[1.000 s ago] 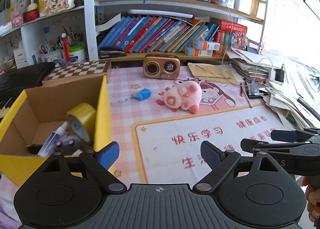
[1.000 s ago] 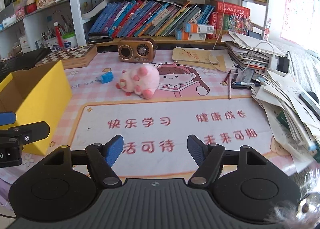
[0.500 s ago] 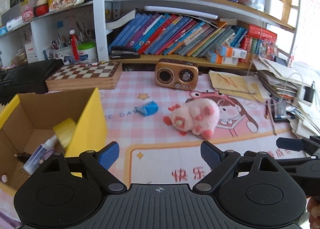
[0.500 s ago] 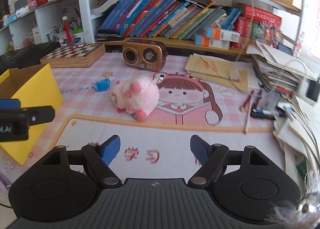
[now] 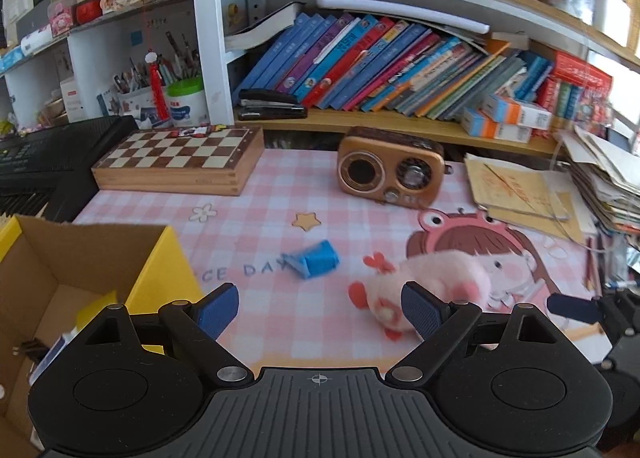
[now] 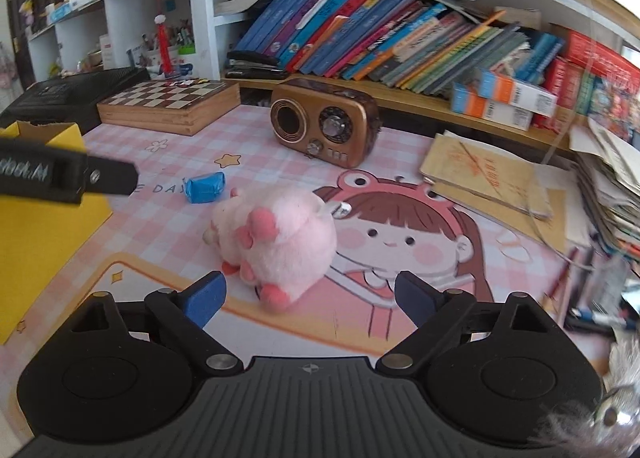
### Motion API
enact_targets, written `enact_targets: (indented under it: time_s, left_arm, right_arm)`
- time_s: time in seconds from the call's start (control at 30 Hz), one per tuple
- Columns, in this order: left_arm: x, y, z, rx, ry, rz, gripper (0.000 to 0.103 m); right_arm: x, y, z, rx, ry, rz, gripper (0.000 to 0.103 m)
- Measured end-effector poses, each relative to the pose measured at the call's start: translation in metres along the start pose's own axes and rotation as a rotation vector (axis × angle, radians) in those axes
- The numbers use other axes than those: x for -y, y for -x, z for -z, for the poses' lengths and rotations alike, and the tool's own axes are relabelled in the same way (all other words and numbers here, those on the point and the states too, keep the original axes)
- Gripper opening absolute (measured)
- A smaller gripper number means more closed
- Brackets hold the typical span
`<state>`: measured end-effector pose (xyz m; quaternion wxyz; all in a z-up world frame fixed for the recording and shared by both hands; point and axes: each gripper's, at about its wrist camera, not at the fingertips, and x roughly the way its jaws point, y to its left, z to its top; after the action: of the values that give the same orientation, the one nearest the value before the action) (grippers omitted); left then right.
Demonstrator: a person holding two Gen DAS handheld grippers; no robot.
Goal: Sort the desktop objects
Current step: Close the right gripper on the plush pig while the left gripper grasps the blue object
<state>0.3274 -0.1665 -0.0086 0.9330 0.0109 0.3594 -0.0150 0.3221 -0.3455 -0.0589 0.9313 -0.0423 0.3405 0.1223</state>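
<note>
A cluttered study counter (image 5: 280, 194), covered by a pink checked mat printed with a cartoon girl in a frog hat (image 6: 400, 234), fills both wrist views; a pink plush toy (image 6: 280, 238) lies on its side on the mat, just beyond the right gripper (image 6: 310, 296), whose blue-padded fingers (image 6: 202, 300) stand wide apart and hold nothing, having just been opening; the left gripper (image 5: 320, 310) hangs likewise spread and empty over the mat, the plush partly behind its right-hand finger; a small blue wrapped object (image 5: 314, 260) rests on the mat between the plush and a yellow cardboard box (image 5: 160, 270), which sits open at the left edge with a few items inside, too blurred to name; farther back stand a wooden chessboard case (image 5: 180, 162) and a brown retro-style radio (image 6: 324, 122), well apart from each other; behind them a wooden shelf carries a leaning row of coloured books (image 5: 380, 62) and a black stapler (image 5: 268, 102); a white shelving unit at left holds pen pots and ornaments; a black keyboard (image 5: 48, 154) lies at far left; loose papers and folders (image 6: 492, 174) pile up along the right side; daylight washes the upper right.
</note>
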Motion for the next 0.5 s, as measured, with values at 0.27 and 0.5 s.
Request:
enact_targets:
  time_s: [0.27,0.5]
  left_arm:
    - [0.005,-0.053,-0.018,-0.036,-0.018,-0.022,0.091]
    - [-0.001,-0.100,-0.023,-0.090,0.005,-0.005,0.089]
  right_arm:
    - [-0.008,-0.040,-0.005,0.008,0.113,-0.063,0.098]
    - [-0.011,-0.067,-0.008,0.007,0.145,-0.086,0.098]
